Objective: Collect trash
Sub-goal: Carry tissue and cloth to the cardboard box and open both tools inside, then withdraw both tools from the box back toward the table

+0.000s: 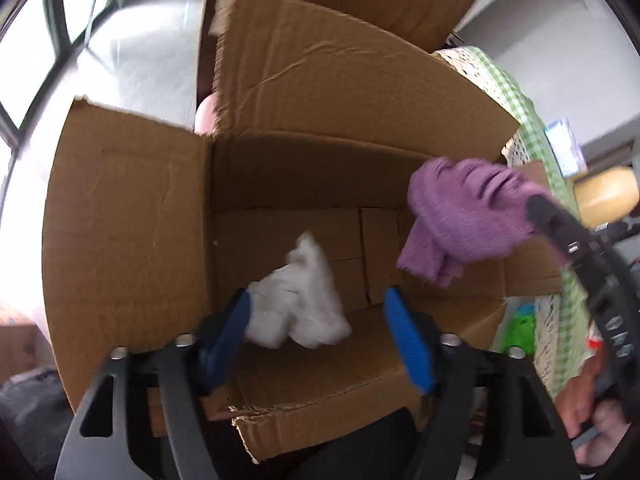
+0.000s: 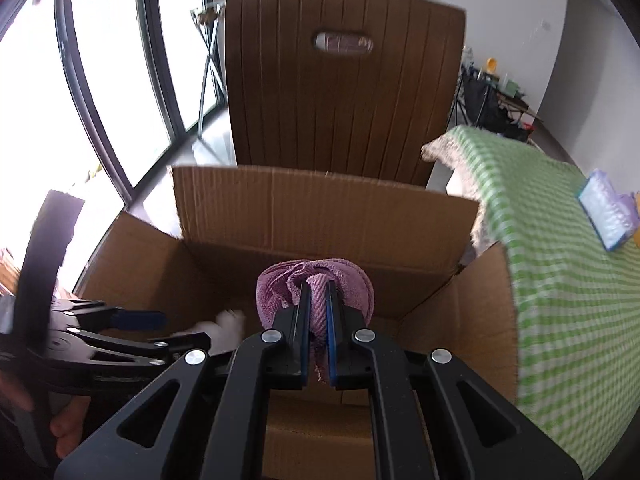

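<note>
Hovering over the cardboard box (image 1: 128, 216), your left gripper (image 1: 316, 336) had jaws spread, white tissue wad (image 1: 304, 304) loose between them above the box; right gripper (image 2: 318, 312) pinched the purple cloth (image 2: 316, 280) over the box's opening.

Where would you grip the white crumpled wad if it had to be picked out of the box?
Probably across the white wad's bulging middle, coming from above through the cardboard box's open top; its walls block side approaches, and the wad looks soft enough to pinch anywhere.
</note>
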`<action>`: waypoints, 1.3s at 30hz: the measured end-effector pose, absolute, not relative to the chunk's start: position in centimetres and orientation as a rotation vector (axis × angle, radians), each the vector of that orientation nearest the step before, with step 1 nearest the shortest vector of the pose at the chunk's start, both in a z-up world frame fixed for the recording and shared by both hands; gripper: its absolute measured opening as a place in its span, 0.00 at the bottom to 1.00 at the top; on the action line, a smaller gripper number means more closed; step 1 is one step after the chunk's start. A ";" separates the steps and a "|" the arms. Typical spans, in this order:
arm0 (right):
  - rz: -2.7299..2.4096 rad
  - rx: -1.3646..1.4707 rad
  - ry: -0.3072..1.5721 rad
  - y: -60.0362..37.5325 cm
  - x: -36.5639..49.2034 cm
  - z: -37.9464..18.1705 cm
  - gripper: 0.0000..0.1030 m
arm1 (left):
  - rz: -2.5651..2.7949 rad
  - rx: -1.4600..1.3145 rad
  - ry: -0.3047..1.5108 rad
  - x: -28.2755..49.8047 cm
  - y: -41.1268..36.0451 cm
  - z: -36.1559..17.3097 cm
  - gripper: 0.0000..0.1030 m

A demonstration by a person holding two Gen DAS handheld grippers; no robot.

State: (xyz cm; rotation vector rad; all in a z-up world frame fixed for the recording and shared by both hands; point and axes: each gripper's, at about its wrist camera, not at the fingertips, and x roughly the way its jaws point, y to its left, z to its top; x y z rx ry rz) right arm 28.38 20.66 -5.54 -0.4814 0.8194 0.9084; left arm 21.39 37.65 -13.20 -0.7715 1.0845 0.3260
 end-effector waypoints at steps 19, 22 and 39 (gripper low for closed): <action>0.868 -0.514 0.893 21.6 29.1 -6.1 0.67 | 0.312 -0.734 1.078 19.1 37.2 -11.7 0.88; 0.863 -0.506 0.881 21.3 29.2 -5.4 0.67 | 0.311 -0.728 1.065 18.8 36.9 -11.0 0.88; 0.835 -0.395 0.684 15.5 26.6 1.0 0.69 | 0.531 -0.513 0.839 15.0 34.0 -3.5 0.89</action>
